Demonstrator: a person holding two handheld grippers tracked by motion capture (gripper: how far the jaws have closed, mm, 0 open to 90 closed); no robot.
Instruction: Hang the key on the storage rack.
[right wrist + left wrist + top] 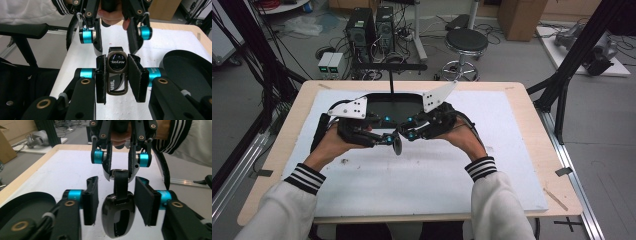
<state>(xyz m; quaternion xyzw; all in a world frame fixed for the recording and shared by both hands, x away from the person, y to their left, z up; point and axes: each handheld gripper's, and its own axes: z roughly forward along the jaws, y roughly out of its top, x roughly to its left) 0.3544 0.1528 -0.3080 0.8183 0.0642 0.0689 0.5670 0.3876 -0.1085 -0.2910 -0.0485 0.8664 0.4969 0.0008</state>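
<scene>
Both grippers flank the buckle (117,75), right gripper (117,77) clamping.

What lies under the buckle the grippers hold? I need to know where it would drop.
Under the buckle is the white mat on the table. The spot directly beneath is hidden by the buckle itself.

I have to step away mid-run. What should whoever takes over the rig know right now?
Right claw: shut on the small glossy black oval buckle with its black strap, held above the white foam mat.
Left claw: open, its pads on either side of the buckle but not pressing it.
Round black tray: behind both claws on the mat.
Done: buckle lifted and presented between the claws.
Left: probably close the left claw on the buckle, then work the strap; the aim is a guess.
</scene>
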